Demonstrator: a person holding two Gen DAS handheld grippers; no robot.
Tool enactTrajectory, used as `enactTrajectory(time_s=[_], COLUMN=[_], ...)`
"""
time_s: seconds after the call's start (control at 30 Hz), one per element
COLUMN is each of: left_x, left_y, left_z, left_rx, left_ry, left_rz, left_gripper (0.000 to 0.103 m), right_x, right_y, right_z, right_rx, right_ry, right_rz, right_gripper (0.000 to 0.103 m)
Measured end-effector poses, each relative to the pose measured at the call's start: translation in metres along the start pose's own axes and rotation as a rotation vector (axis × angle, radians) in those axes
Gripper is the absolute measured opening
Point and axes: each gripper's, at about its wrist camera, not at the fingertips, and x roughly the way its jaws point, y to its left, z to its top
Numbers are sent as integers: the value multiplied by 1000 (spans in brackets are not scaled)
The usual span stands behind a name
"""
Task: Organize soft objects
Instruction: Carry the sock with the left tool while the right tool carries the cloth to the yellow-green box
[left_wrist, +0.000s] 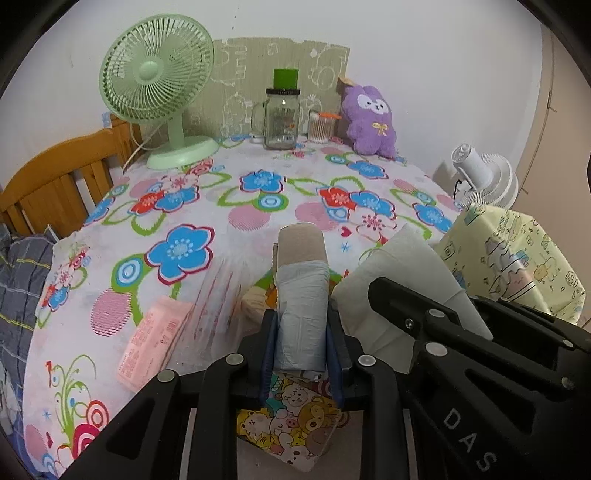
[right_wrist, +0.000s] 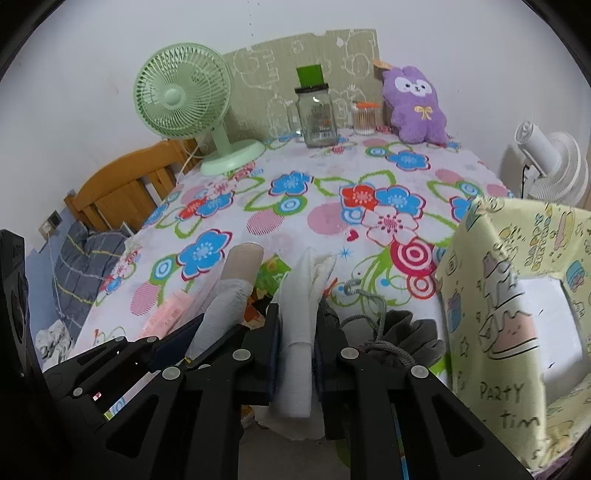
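Observation:
My left gripper (left_wrist: 301, 319) is shut on a roll of pale grey-blue bags on a cardboard tube (left_wrist: 301, 254), which points away over the flowered tablecloth (left_wrist: 258, 206). Beside it to the right, my right gripper (right_wrist: 298, 317) is shut on a folded white cloth (right_wrist: 308, 280) that stands up between its pads. A purple plush toy (left_wrist: 371, 118) sits at the table's far side against the wall. A grey drawstring pouch (right_wrist: 399, 336) lies just right of the right gripper.
A yellow cartoon-print box (right_wrist: 513, 295) stands close at the right. A pink packet (left_wrist: 155, 343) and a cartoon-print pack (left_wrist: 291, 417) lie near the grippers. A green fan (left_wrist: 159, 81), a glass jar (left_wrist: 281, 118) and a swab tub (left_wrist: 319, 127) line the back. A wooden bed frame (left_wrist: 55, 184) is at left.

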Motion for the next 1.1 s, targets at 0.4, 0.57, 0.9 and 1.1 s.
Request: enactTrajectory(time_s=[0.4, 0.57, 0.9, 1.1], left_x=[-27, -39, -54, -62], left_y=[-3, -4, -9, -16], left_z=[11, 16, 23, 25], left_rx=[-13, -12, -24, -38], left_ry=[-50, -77, -98, -108], left_rz=[13, 19, 21, 38], left_gripper=[24, 24, 24, 24], right_x=[-30, -41, -60, -69], right_y=[8, 12, 14, 11], right_z=[13, 18, 26, 31], right_rx=[-34, -47, -73, -88], right_ry=[-58, -80, -113, -120], right_rz=[9, 11, 8, 19], right_gripper=[18, 18, 18, 18])
